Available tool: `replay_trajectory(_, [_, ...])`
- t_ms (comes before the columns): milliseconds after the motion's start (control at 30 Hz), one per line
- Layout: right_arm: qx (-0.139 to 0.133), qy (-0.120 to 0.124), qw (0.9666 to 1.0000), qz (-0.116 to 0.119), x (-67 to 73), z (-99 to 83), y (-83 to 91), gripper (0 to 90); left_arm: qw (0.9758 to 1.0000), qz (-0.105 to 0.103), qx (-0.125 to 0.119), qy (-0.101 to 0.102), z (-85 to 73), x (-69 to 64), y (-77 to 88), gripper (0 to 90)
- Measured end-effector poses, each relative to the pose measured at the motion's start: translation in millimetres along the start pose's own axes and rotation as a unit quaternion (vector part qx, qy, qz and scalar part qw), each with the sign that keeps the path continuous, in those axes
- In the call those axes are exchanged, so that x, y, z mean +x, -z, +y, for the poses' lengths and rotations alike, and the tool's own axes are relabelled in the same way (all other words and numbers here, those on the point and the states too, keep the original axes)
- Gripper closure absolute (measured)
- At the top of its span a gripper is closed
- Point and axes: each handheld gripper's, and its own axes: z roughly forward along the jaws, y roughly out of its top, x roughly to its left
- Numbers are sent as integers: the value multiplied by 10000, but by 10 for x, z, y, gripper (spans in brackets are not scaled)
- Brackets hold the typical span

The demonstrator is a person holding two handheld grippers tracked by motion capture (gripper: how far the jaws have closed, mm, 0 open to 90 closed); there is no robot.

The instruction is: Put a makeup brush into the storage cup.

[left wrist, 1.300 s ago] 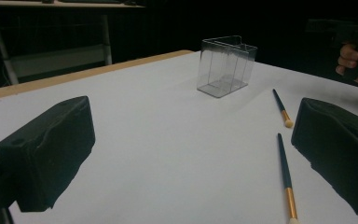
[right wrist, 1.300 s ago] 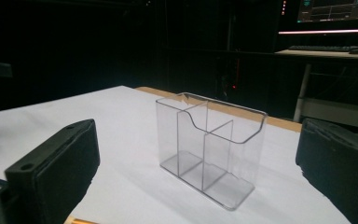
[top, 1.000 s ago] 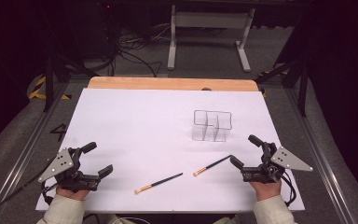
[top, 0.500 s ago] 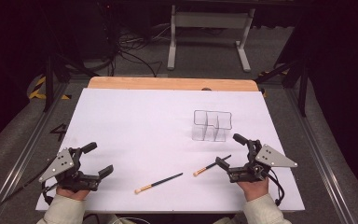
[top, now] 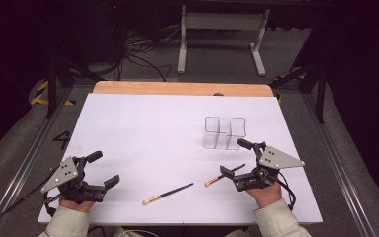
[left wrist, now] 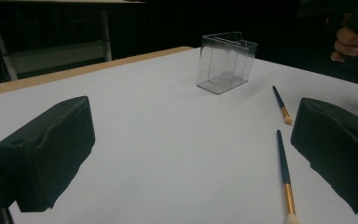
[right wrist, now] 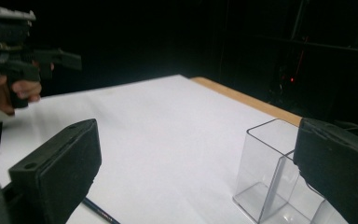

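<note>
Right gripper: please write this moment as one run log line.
right gripper: open, near brush, no contact | left gripper: open, idle | clear box: upright, empty

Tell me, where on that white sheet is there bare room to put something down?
The whole far left, from the wooden edge down to the left gripper, is bare. It is crowded at the near right: the clear box, two brushes and the right gripper sit close together.

Black brushes [top: 168, 193] with gold ferrules, white table [top: 148, 138].
</note>
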Motion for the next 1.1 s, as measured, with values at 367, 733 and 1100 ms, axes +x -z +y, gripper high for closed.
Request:
replay_trajectory(367, [1247, 327, 9915, 170, 28, 266, -193, 32, 10000, -26, 74, -5, 0, 0, -11, 9])
replay_trajectory(733, [1890, 633, 9792, 375, 61, 475, -348, 58, 9999, -29, 103, -16, 2, 12, -27, 10])
replay_trajectory(1100, [2469, 776, 9640, 610, 93, 590, -506, 61, 9999, -42, 122, 32, -5, 9, -46, 10])
